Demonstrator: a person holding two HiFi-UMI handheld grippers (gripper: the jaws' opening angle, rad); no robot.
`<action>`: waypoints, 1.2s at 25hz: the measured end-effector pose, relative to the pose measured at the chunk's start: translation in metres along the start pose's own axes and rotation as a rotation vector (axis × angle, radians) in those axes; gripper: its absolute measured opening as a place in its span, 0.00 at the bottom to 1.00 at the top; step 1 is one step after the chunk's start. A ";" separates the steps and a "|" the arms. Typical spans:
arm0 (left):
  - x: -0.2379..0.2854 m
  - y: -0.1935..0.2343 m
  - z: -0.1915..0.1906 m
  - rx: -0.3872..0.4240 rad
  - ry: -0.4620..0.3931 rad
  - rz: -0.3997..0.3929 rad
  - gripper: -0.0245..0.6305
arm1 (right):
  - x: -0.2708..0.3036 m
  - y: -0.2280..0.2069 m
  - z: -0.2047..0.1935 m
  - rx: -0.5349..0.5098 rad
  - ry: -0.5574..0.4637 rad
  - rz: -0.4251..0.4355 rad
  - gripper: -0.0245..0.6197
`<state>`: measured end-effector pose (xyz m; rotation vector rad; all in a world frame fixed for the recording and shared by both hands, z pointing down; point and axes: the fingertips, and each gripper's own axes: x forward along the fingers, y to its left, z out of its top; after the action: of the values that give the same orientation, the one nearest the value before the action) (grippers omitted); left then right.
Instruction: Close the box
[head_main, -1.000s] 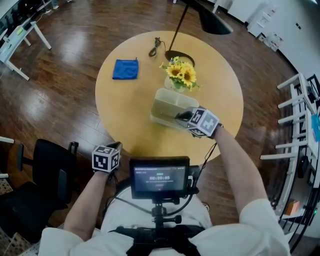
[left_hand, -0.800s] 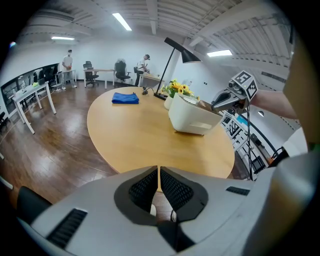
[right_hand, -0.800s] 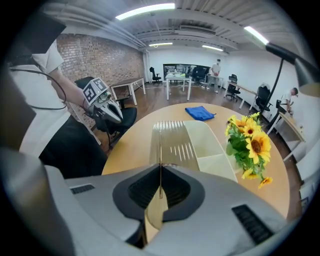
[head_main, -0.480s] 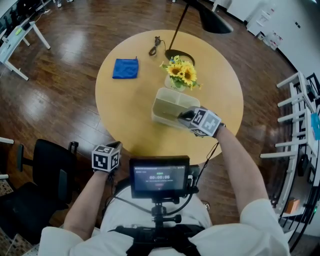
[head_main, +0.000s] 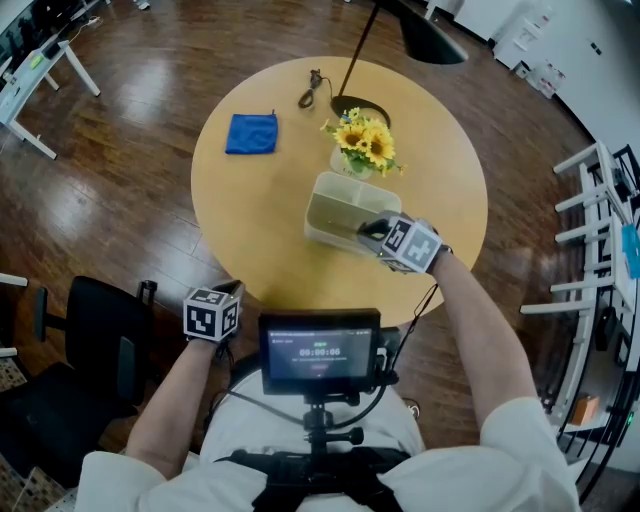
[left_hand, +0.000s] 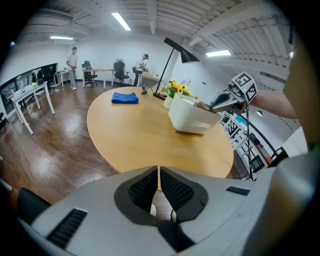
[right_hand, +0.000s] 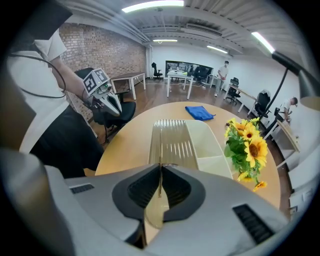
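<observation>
A cream plastic box (head_main: 340, 200) stands on the round wooden table (head_main: 250, 230), just in front of the flowers. Its ribbed translucent lid (right_hand: 170, 140) lies tilted over the box's left half, and the divided compartments (right_hand: 212, 150) to its right show uncovered. My right gripper (head_main: 366, 232) has the lid's near edge between its pads (right_hand: 176, 186), still pressed as the jaws begin opening. The left gripper view shows the box (left_hand: 192, 117) and the right gripper (left_hand: 220, 102) at its top edge. My left gripper (head_main: 225, 300) hangs off the table's near edge, shut (left_hand: 159, 182) and holding nothing.
Sunflowers in a vase (head_main: 365, 148) stand right behind the box. A blue cloth (head_main: 251, 133) lies at the far left, with a lamp base (head_main: 360, 110) and cable (head_main: 312, 92) at the back. A black chair (head_main: 90, 350) stands left of me and white racks (head_main: 600, 260) to the right.
The right gripper and the lid edge it holds have shifted very slightly to the right. The left gripper has stayed put.
</observation>
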<state>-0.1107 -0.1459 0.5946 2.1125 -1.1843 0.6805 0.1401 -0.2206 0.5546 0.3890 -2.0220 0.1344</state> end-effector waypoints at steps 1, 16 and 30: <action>0.000 0.000 0.001 0.002 0.000 0.000 0.06 | 0.000 -0.001 -0.001 -0.001 0.000 -0.010 0.08; -0.010 -0.014 0.023 0.061 -0.028 0.000 0.06 | -0.069 0.027 -0.051 0.312 -0.193 -0.294 0.18; -0.049 -0.079 0.001 0.107 -0.009 0.075 0.06 | -0.128 0.122 -0.189 0.953 -0.425 -0.450 0.18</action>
<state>-0.0642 -0.0872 0.5398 2.1691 -1.2630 0.7849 0.3138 -0.0289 0.5392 1.5588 -2.1005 0.7944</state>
